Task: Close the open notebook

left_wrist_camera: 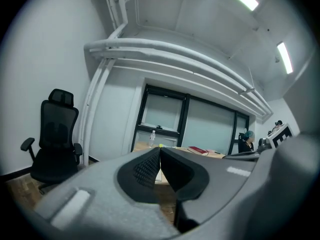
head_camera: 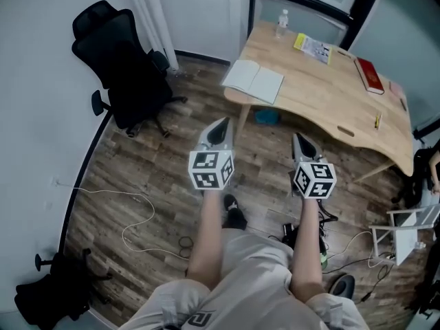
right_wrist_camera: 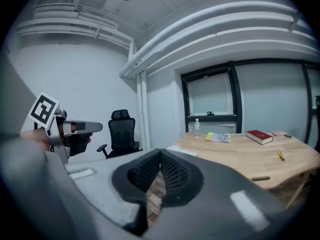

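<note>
The open notebook (head_camera: 253, 81) lies flat with white pages up on the near left corner of the wooden desk (head_camera: 323, 95). Both grippers are held over the wooden floor, short of the desk and pointing towards it. My left gripper (head_camera: 223, 124) is shut and empty, its tip a little short of the notebook's corner of the desk. My right gripper (head_camera: 297, 138) is also shut with nothing in it. In the right gripper view the closed jaws (right_wrist_camera: 160, 154) point at the notebook (right_wrist_camera: 182, 150), and the left gripper (right_wrist_camera: 75, 129) shows at the left. The left gripper view has its shut jaws (left_wrist_camera: 160, 151) in front of the desk (left_wrist_camera: 150, 146).
A black office chair (head_camera: 127, 67) stands left of the desk by the wall. On the desk are a water bottle (head_camera: 281, 23), a yellow leaflet (head_camera: 313, 47), a red book (head_camera: 369, 74) and a pen (head_camera: 377, 121). White cables (head_camera: 137, 218) trail across the floor.
</note>
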